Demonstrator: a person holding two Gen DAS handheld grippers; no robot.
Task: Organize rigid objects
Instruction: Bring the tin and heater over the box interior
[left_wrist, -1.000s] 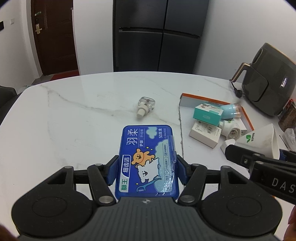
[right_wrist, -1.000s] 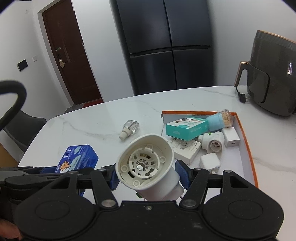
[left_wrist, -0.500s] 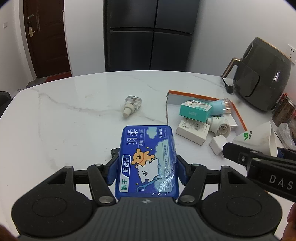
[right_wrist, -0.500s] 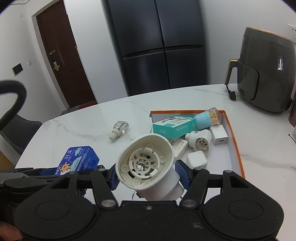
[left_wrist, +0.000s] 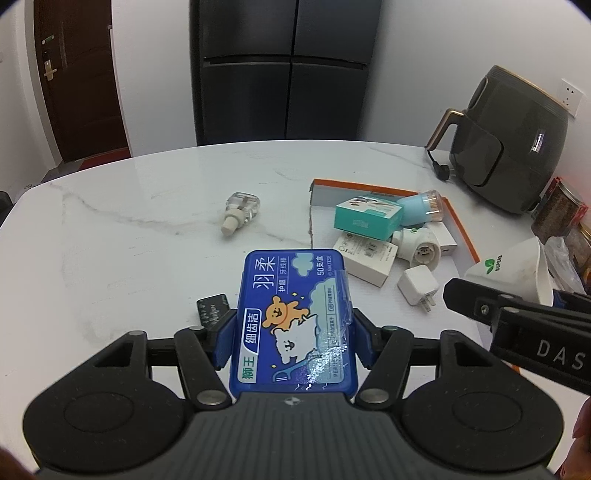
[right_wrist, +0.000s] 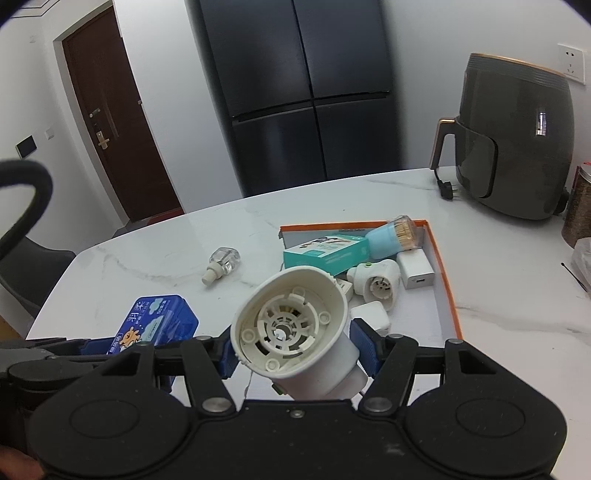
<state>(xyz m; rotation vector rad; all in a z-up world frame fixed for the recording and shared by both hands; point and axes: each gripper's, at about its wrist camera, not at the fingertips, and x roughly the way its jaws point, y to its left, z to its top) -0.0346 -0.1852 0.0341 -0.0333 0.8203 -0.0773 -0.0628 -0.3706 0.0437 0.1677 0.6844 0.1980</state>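
Change since a second ago: both grippers have drifted right, toward the orange-rimmed tray (right_wrist: 439, 266); it sits more centrally in the left wrist view, and the clear refill bottle (left_wrist: 240, 210) has slid leftward in both views.
Left gripper (left_wrist: 291, 332): clenched on the blue floss box (left_wrist: 293, 321), blue pads pressing its two long sides; box held flat, label up, left of the tray and above the tabletop.
Right gripper (right_wrist: 295, 350): clamped on the white plug-in housing (right_wrist: 295, 328), open ribbed mouth facing the camera, hanging just in front of the tray's near end.
In the tray: teal carton (right_wrist: 325, 253), blue toothpick jar (right_wrist: 391, 236), small white vaporiser (right_wrist: 376, 282), two white chargers, a flat white box.
Outside the tray: the refill bottle, lying on its side to the tray's left, well apart.
Floss box handling: probably light, stiff, glossy plastic; its long flat sides suit the pads, though loose tape on the lid may slip.
Housing handling: likely hollow and light; round wall could roll between pads, so grip across the widest band.
Table (left_wrist: 110, 240): white marble.
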